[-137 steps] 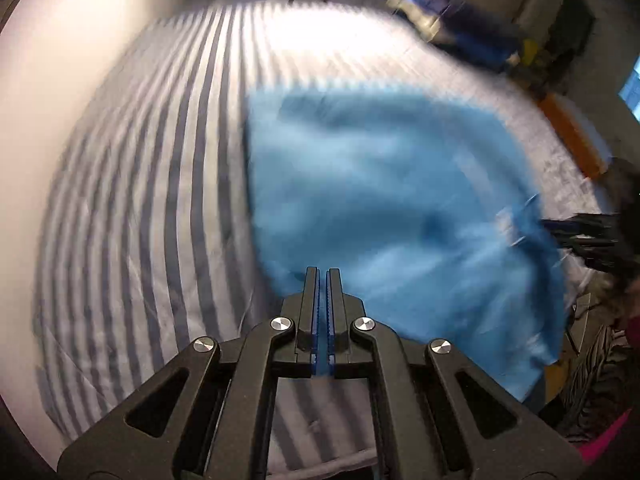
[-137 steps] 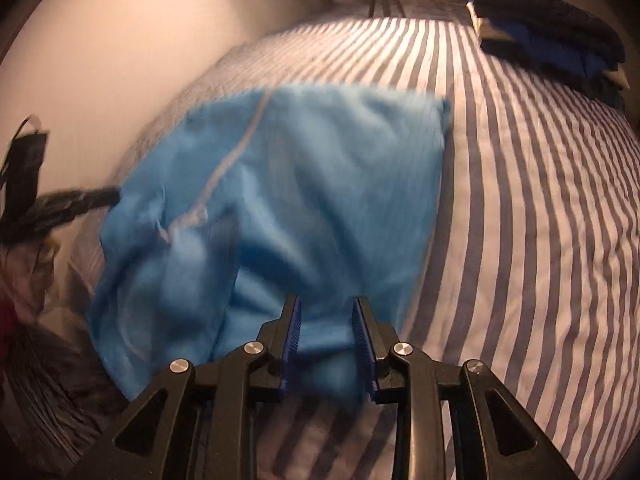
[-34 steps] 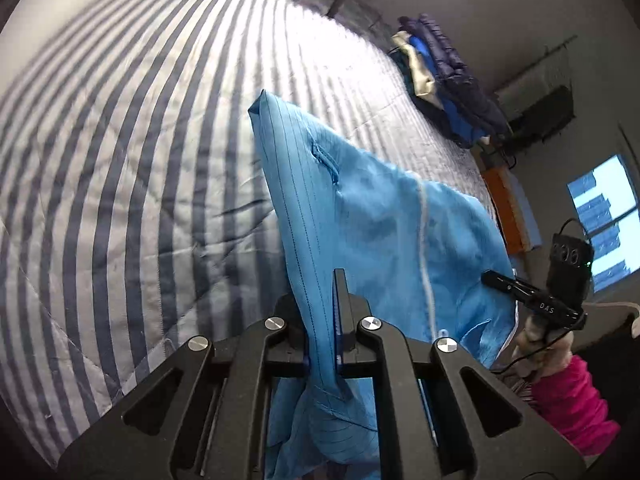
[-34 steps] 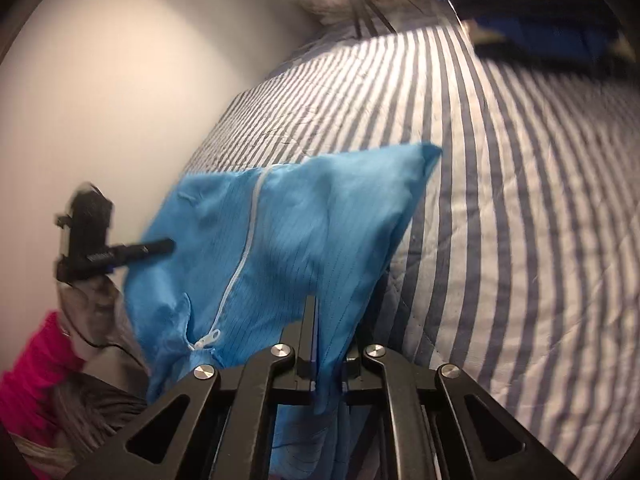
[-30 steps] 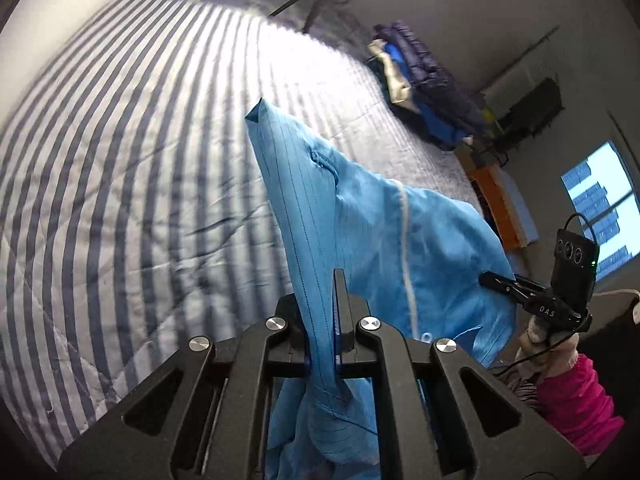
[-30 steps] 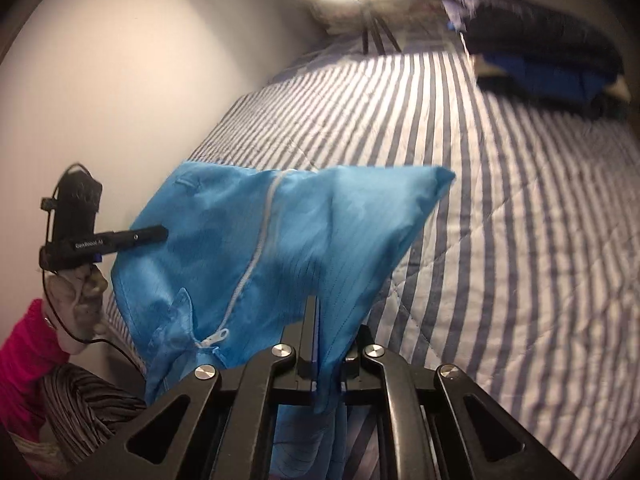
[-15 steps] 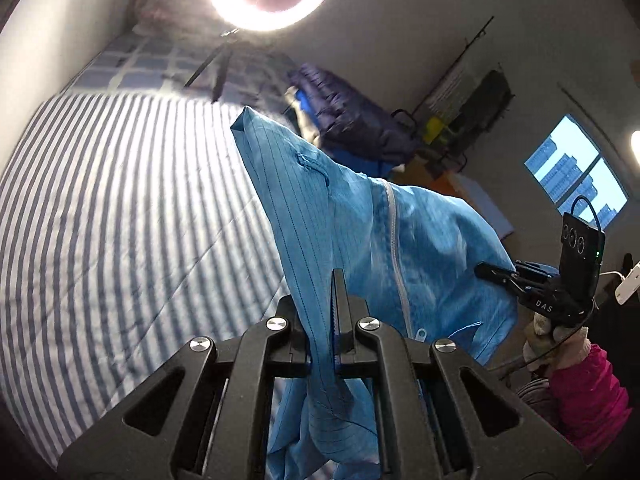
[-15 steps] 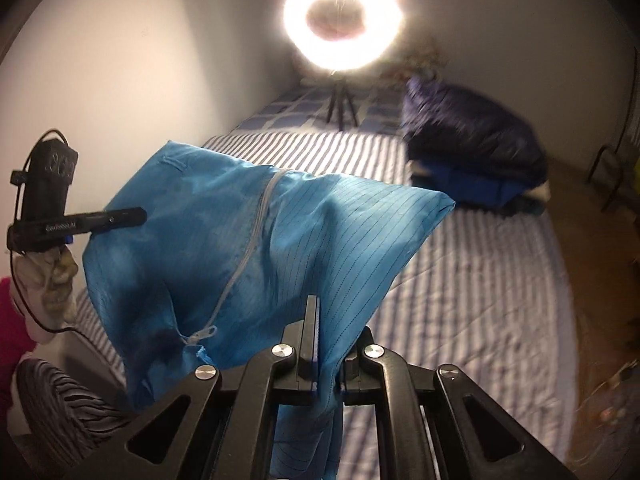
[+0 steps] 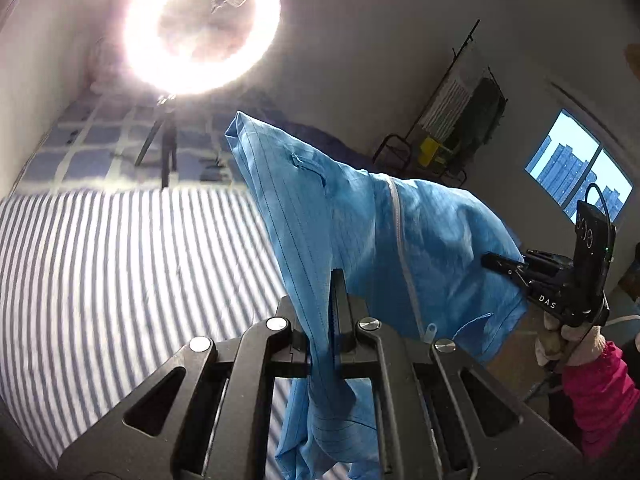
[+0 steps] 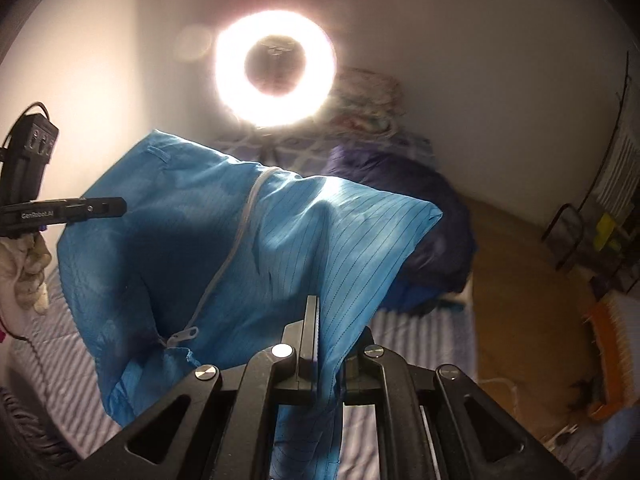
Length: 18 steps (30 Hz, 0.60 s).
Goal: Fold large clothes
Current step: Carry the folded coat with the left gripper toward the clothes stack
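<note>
A large blue zip-front garment hangs in the air above the striped bed. My left gripper is shut on one edge of it, fabric draped over the fingers. My right gripper is shut on the other edge of the same garment. Each gripper shows in the other's view: the right gripper at the right of the left wrist view, the left gripper at the left of the right wrist view. The grey zipper runs down the middle, and the lower part of the garment droops below both grippers.
A bright ring light on a tripod stands at the bed's far end. A pile of dark blue clothes lies on the bed at the far right. A rack and a window are by the right wall.
Both grippers have risen and tilted up with the garment, lifting it off the bed into the air. The ring light and far wall have come into view.
</note>
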{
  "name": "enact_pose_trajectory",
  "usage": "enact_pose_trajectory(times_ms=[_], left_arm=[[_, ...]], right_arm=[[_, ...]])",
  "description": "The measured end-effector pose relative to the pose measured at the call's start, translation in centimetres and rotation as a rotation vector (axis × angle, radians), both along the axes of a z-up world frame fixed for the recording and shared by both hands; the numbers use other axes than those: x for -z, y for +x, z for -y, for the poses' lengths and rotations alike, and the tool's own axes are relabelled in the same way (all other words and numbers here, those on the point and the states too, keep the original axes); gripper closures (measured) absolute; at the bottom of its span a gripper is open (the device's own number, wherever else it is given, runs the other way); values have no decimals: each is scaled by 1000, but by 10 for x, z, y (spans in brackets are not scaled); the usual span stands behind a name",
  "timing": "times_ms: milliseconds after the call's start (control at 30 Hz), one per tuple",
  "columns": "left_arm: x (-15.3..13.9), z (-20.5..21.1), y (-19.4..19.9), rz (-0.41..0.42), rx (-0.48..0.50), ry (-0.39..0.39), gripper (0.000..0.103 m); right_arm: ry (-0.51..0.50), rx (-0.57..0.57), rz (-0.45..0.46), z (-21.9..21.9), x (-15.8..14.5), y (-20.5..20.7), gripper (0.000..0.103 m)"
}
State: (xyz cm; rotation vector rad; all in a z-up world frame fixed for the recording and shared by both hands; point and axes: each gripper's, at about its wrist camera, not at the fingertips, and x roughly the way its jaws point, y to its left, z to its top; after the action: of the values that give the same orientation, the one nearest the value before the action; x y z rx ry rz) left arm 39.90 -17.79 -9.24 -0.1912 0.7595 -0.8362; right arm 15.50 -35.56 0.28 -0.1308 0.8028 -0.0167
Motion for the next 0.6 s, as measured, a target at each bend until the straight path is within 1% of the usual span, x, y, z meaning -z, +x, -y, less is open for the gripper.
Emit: enact_pose_trajectory(times_ms=[167,333,467,600], left_arm=[[-6,44,53,26,-5,-9,99],[-6,86,103,37,-10,-22,99],[-5,113,129,48,-9,-19,99],[-4,137,154,73,-17,-24,99]], right_arm=[[-73,41,11,36,-4,52,99],[-122,81,24,69,-4,99,99],[-160,107,37,99,-8,136,99],[-168,130,61,132,-8,173,99]])
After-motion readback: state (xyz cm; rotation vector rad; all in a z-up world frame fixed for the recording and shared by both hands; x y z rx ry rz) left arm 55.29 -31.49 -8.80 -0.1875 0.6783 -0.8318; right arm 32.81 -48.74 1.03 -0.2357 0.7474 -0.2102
